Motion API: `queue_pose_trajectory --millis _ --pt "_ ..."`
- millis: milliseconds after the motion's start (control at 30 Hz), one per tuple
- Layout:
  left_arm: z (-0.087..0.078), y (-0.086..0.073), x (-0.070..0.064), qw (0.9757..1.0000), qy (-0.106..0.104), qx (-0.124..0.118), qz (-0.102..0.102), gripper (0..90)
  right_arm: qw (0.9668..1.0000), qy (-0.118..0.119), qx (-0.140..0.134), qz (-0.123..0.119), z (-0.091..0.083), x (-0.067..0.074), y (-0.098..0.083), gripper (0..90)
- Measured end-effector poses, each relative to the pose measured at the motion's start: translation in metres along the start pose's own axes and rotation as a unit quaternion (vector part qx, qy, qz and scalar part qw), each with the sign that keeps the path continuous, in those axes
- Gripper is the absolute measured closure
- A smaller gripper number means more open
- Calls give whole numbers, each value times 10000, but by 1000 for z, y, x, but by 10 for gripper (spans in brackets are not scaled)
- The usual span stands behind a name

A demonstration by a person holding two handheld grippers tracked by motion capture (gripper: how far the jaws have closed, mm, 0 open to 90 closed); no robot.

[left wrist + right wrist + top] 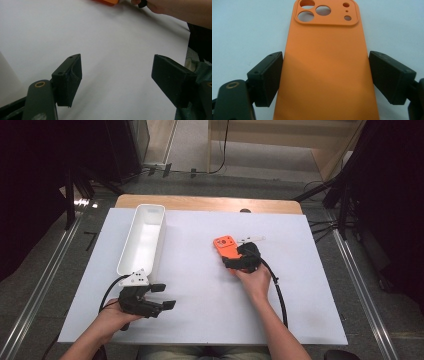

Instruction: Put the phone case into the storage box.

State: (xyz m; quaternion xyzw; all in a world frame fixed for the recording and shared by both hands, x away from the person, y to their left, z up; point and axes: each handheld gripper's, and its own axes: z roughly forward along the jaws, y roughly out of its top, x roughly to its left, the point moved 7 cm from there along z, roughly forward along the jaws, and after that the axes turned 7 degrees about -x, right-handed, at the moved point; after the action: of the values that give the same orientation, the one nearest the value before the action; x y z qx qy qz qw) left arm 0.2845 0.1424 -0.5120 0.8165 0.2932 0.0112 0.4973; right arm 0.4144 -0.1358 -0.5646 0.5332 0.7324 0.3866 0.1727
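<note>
Orange silicone phone case (324, 67) with a raised block of round camera cut-outs lies flat on the white table sheet (200, 305), and I have my right gripper (324, 80) set around it: the case runs lengthwise up between the two black fingers (265, 77), cut-out end pointing away from me. On the left side the pad meets the case's long edge; on the right the pad sits just beside the other edge, and I cannot tell whether it presses or leaves a sliver of gap, so I cannot call this a firm grasp. From the high view the same case (226, 246) rests right of the sheet's middle, with my right hand (255, 277) behind it and the gripper's cable curling back toward me. My left gripper (161, 296) rests near the front left of the sheet, jaws spread wide and released, bare white surface between its fingers (68, 80). A long white rectangular plastic tray (142, 240) lies just beyond it, well apart from the case.
</note>
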Motion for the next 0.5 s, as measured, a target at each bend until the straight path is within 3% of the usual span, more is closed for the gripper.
queue_pose_trajectory --millis 367,500 --pt "1 0 0 10000 -15 -17 -45 241 9985 356 -71 410 -14 -5 10 148" --pt "1 1 -1 10000 -42 -36 -78 241 9980 431 -120 449 -19 -4 16 148"
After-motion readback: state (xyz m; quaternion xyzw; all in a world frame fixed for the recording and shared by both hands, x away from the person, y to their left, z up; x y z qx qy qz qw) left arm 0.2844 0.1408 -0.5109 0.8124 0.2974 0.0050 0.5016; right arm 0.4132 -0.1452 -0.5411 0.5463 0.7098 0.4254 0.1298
